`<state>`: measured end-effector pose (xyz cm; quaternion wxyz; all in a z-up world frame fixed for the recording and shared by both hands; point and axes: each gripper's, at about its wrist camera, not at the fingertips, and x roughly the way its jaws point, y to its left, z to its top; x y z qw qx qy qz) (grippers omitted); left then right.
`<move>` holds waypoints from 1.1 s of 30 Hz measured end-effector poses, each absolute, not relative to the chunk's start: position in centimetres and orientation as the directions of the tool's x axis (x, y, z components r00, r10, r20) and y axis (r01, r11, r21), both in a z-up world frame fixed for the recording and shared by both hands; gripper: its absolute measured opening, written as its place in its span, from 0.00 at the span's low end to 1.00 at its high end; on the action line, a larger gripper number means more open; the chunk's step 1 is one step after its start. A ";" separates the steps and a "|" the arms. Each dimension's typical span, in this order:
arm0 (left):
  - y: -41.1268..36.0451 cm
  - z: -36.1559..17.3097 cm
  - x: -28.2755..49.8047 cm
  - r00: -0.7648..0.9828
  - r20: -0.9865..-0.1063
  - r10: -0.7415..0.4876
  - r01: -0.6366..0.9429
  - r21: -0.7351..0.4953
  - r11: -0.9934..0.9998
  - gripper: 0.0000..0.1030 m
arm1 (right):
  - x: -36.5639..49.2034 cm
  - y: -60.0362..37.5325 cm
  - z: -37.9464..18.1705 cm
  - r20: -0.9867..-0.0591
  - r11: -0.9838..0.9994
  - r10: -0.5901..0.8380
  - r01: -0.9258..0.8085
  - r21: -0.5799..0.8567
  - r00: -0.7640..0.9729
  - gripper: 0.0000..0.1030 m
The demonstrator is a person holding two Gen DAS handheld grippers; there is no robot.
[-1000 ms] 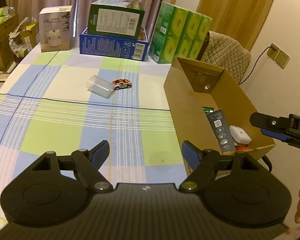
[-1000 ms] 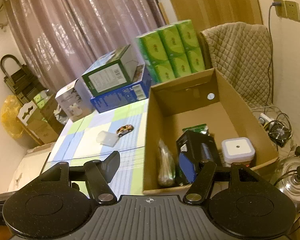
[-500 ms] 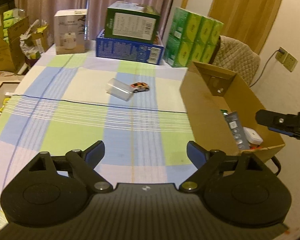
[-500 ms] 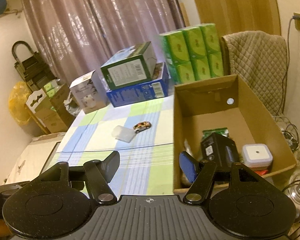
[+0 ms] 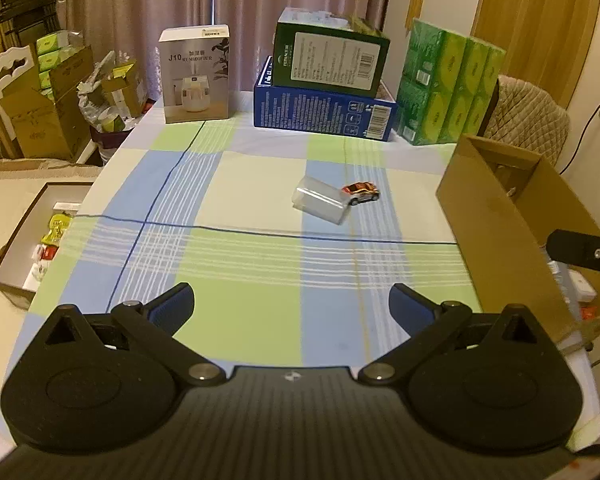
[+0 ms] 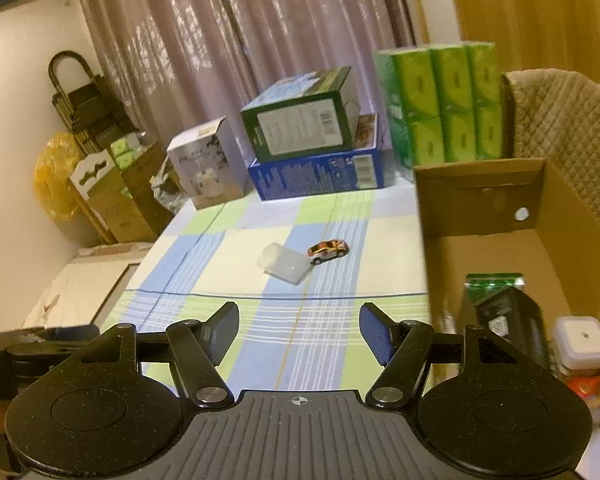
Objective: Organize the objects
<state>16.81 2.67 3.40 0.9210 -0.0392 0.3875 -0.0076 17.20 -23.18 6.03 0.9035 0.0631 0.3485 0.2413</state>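
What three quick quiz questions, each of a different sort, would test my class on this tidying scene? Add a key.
1. True or false: the toy car lies inside the cardboard box.
2. What lies right next to the car: A) clear plastic case, B) a spoon, C) a mug?
3. Fill in: the left gripper and right gripper both stand ____.

Key: 1 false, it sits on the checked tablecloth; 2 A; 3 open.

Both wrist views face across the table (image 5: 260, 312), sharing toy car (image 5: 361, 193), perhaps right nearer
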 end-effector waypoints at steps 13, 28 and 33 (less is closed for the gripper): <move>4.4 -3.2 27.1 0.658 -0.744 -0.115 0.108 -0.058 0.992 0.99 | 26.5 -18.1 -1.0 -0.642 0.889 0.457 -0.342 0.305 0.616 0.62; 2.1 -8.4 36.4 0.670 -0.723 -0.169 0.264 0.019 0.964 0.99 | 35.1 -17.3 -7.2 -0.660 0.917 0.396 -0.242 0.316 0.639 0.62; 1.1 -9.0 38.5 0.672 -0.713 -0.201 0.310 0.024 0.951 0.99 | 36.1 -17.4 -8.2 -0.669 0.924 0.381 -0.230 0.306 0.638 0.62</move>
